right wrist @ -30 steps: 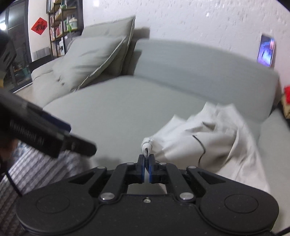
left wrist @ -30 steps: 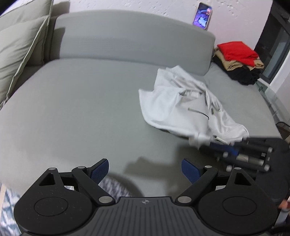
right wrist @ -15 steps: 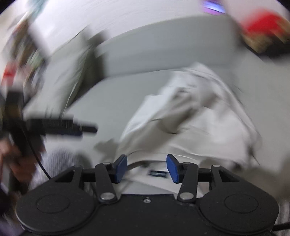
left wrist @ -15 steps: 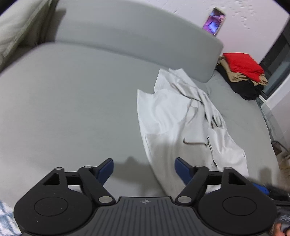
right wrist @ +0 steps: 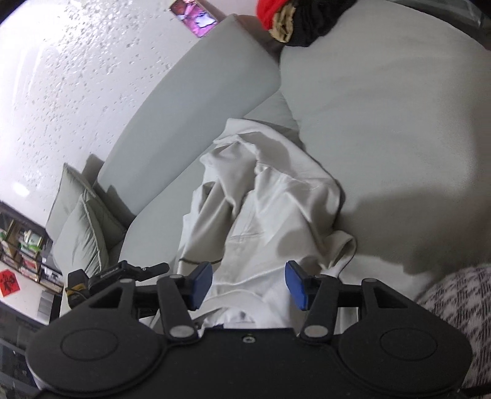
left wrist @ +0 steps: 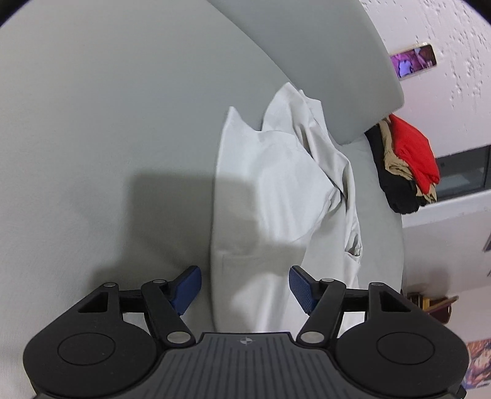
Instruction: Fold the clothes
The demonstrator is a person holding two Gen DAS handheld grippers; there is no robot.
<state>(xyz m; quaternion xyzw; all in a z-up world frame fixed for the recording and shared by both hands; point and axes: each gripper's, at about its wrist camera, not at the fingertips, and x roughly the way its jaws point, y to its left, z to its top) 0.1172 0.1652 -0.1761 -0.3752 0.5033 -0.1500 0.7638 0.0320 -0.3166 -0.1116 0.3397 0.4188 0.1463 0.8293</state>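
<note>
Left tongs (left wrist: 245,287) stand spread wide with nothing between the blue pads, poised above the near edge of the white garment (left wrist: 276,196), which lies rumpled on the grey sofa (left wrist: 107,122); their own body cuts off the garment's nearest hem; a stack of folded clothes (left wrist: 405,165), red on tan on black, sits beyond the backrest's end, and a lit phone (left wrist: 412,60) leans on the wall, its screen too small to read; a second ago these tongs looked across the seat from farther off, and now they look down on the cloth from close by.

Right tongs (right wrist: 248,285) are likewise spread and hold nothing, hovering over the white garment (right wrist: 270,199), whose lower part runs hidden under their body; a second ago they were pinching a corner of it, so that grip is let go; the left tool (right wrist: 122,271) shows only partly at the left edge; grey cushions (right wrist: 83,227) lean by the sofa (right wrist: 383,122) backrest; the stack of folded clothes (right wrist: 294,15) is cut off at the top edge.
</note>
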